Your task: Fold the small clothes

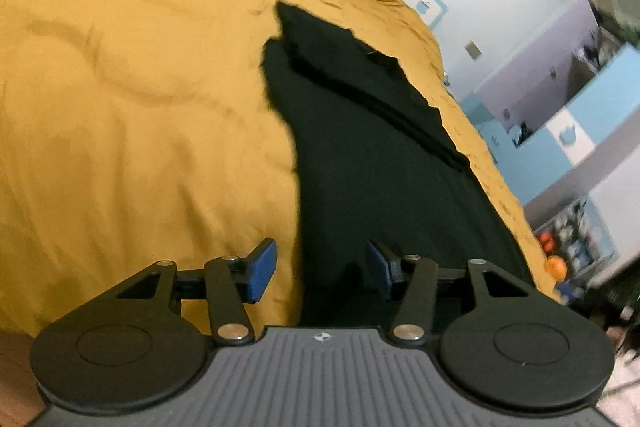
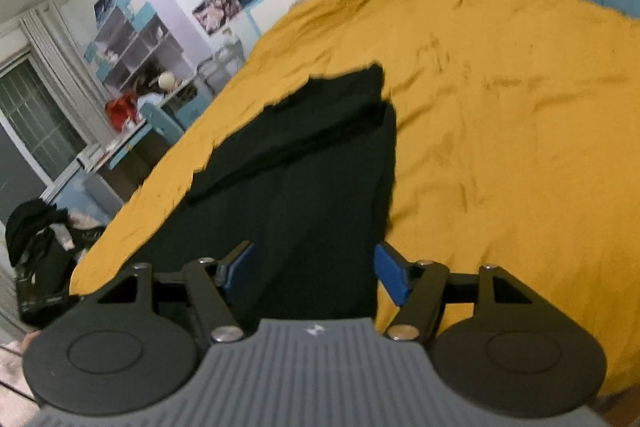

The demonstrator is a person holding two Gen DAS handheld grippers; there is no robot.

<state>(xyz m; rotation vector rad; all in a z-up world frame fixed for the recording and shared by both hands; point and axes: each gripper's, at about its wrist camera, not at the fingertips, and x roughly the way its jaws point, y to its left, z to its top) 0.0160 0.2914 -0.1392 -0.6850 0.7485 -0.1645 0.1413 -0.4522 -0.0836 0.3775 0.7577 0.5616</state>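
A black garment lies flat on the mustard-yellow bedspread, with a folded layer across its far part. My left gripper is open, its blue pads apart, straddling the garment's near left edge from above. The same garment shows in the right wrist view on the bedspread. My right gripper is open over the garment's near right edge, with one blue pad over the yellow cloth. Neither gripper holds anything.
The bed fills most of both views. Blue and white shelves stand beyond the bed's right side. A desk with red items, a window and a dark clothes pile stand at the left.
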